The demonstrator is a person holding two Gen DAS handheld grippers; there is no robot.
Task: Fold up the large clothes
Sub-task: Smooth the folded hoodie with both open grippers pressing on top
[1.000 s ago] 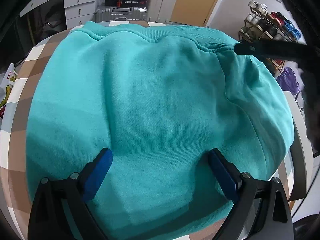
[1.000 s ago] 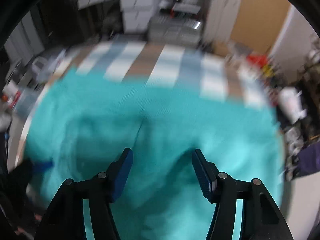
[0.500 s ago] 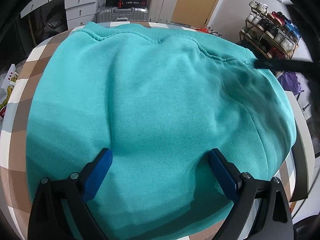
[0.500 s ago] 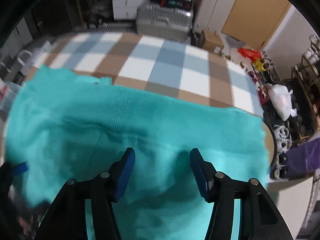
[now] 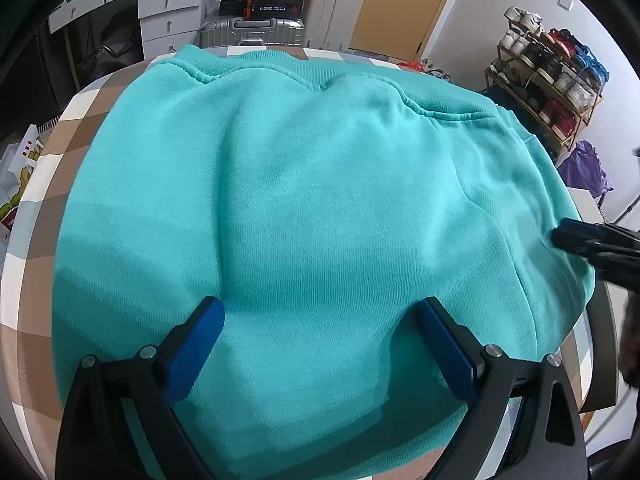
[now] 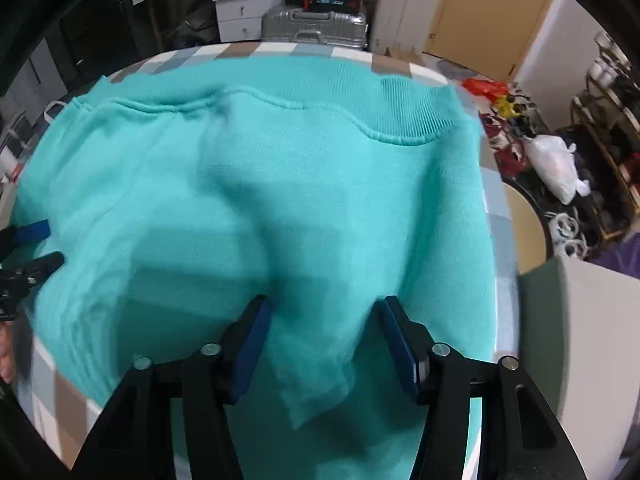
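Observation:
A turquoise sweatshirt (image 5: 320, 208) lies folded on the checkered table (image 5: 48, 184), ribbed hem at the far edge. My left gripper (image 5: 320, 320) is open and empty, just above the garment's near part. My right gripper (image 6: 326, 320) is open over the sweatshirt (image 6: 280, 168); a loose fold of cloth lies between its blue pads, not pinched. The right gripper's dark tip shows at the right edge of the left wrist view (image 5: 588, 240). The left gripper shows at the left edge of the right wrist view (image 6: 28, 248).
A silver suitcase (image 5: 252, 32) and white drawers (image 5: 168, 12) stand beyond the table. A shoe rack (image 5: 552, 80) is at the right. A white bag (image 6: 556, 168) and clutter lie on the floor to the right of the table.
My right gripper has swung back from the far hem toward the near right side of the sweatshirt. The sweatshirt's right part has settled flat. My left gripper has stayed put.

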